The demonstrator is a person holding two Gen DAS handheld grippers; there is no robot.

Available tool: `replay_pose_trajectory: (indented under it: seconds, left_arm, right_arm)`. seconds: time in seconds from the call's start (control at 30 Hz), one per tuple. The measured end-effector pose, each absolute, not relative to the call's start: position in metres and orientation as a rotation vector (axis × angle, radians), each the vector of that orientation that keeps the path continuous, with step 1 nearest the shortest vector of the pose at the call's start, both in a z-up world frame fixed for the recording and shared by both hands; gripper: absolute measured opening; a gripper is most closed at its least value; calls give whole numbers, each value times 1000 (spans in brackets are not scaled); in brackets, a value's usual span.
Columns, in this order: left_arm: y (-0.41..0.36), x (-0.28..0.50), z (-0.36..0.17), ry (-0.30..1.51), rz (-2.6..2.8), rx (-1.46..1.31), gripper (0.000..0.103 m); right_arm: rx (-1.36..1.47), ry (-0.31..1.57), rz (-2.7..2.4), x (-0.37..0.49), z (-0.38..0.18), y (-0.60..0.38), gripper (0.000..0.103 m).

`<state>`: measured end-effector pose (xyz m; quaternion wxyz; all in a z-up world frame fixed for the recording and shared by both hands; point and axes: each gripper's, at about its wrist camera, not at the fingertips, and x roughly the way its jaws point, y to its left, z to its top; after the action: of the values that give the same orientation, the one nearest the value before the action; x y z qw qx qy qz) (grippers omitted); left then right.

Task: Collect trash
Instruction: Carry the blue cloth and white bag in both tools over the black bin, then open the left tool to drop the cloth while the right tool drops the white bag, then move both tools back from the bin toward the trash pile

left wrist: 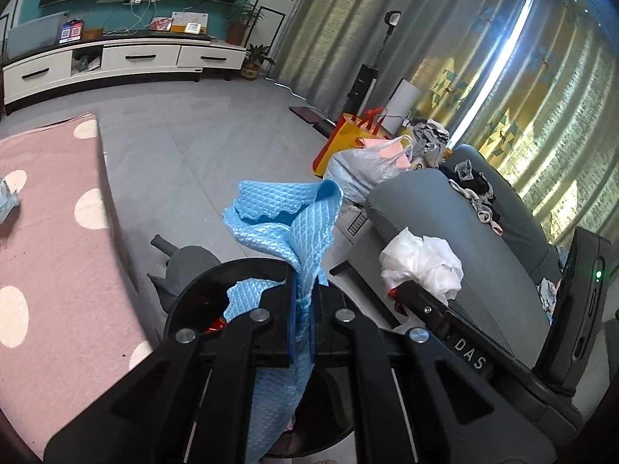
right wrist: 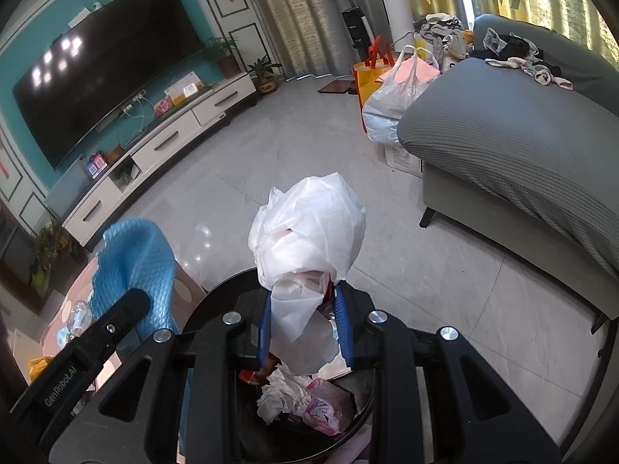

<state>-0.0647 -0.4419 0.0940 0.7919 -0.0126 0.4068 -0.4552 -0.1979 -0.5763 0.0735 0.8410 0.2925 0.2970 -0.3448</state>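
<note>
Blue quilted cloth [left wrist: 286,228] pinched in left gripper [left wrist: 303,301]; crumpled white plastic bag [right wrist: 309,239] clamped in right gripper [right wrist: 303,321].

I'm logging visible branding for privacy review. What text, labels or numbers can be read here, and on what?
"DAS": on the black right gripper, seen in the left wrist view.
"GenRobot.AI": on the black left gripper, seen in the right wrist view.
Barcode label on the cardboard box beside the grey sofa: too small.
Cards on the white TV cabinet: blurred.

Grey sofa [right wrist: 514,131], apparently tiled floor [right wrist: 309,147]
</note>
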Motion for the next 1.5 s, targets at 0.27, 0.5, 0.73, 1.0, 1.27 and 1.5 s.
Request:
replay_pose_trajectory:
  seconds: [0.27, 0.5, 0.73, 1.0, 1.27, 1.5]
  left_arm:
    - [-454, -61, 60, 986, -994, -12, 6]
    - [-455, -59, 37, 1062, -962, 9, 40]
    - [-427, -59, 54, 1006, -932, -2, 80]
    - [-350, -45, 83, 941, -822, -65, 94]
    - [-251, -37, 101, 889, -617, -91, 99]
    - [-183, -34, 99, 890, -481, -96, 100]
  right_arm:
    - [629, 677, -720, -192, 66, -581, 29]
    - [632, 736, -719, -183, 57, -583, 30]
    - [625, 742, -719, -182, 59, -581, 57]
    - [605, 698, -696, -182, 74, -566, 73]
    - [502, 700, -603, -155, 89, -522, 79]
    - [399, 734, -463, -118, 93, -472, 84]
